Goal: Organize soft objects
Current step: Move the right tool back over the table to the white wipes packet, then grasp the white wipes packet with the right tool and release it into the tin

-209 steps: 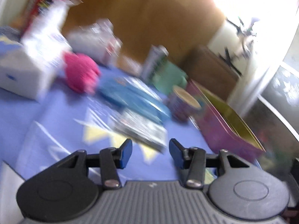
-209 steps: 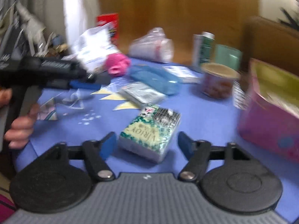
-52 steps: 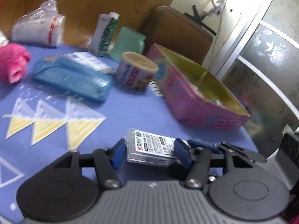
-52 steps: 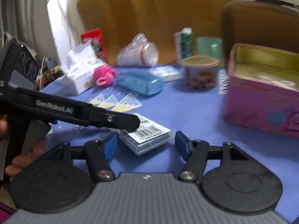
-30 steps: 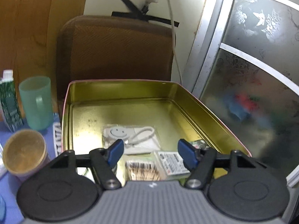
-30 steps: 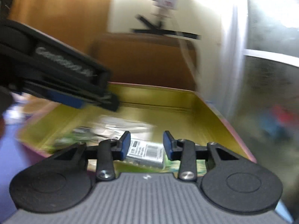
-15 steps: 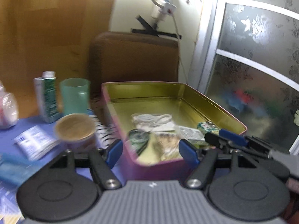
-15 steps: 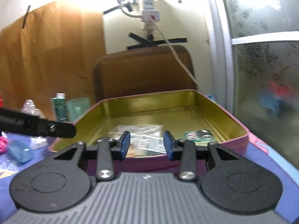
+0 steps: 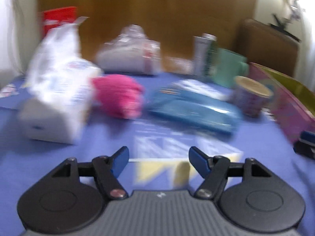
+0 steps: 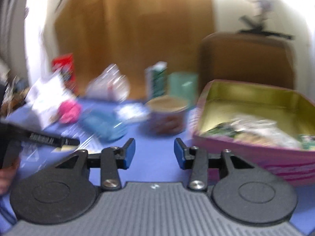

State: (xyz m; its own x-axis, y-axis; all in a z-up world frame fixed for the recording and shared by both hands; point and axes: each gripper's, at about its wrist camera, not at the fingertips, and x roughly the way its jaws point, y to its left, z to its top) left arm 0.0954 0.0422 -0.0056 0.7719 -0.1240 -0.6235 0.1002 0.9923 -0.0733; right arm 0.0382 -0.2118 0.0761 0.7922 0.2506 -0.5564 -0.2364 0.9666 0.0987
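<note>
Both views are blurred. The left tongs [image 9: 159, 158] stand wide with nothing between them, above the blue worktop [image 9: 110, 137] and its pale triangle print. Ahead of them lie a white tissue pack [image 9: 57, 98], a pink soft ball [image 9: 118, 95] just beside it, and a blue pouch [image 9: 193, 110] to the ball's right, with a small white packet [image 9: 198, 87] behind the pouch. A paper cup [image 9: 251, 98] sits between the pouch and the pink tin [image 9: 291, 112] at the right edge; behind are a clear bag [image 9: 130, 54], a carton [image 9: 204, 55], a green mug [image 9: 230, 68] and a red box [image 9: 59, 19]. The right tongs [image 10: 154, 152] are also spread, holding nothing, over bare worktop just left of the tin [image 10: 256, 157], whose gold inside holds several packets [image 10: 256, 129]. In the right view the left tool's black arm [image 10: 43, 137] reaches in from the left, near the pouch [image 10: 102, 125]; the ball [image 10: 69, 111] lies beyond it
</note>
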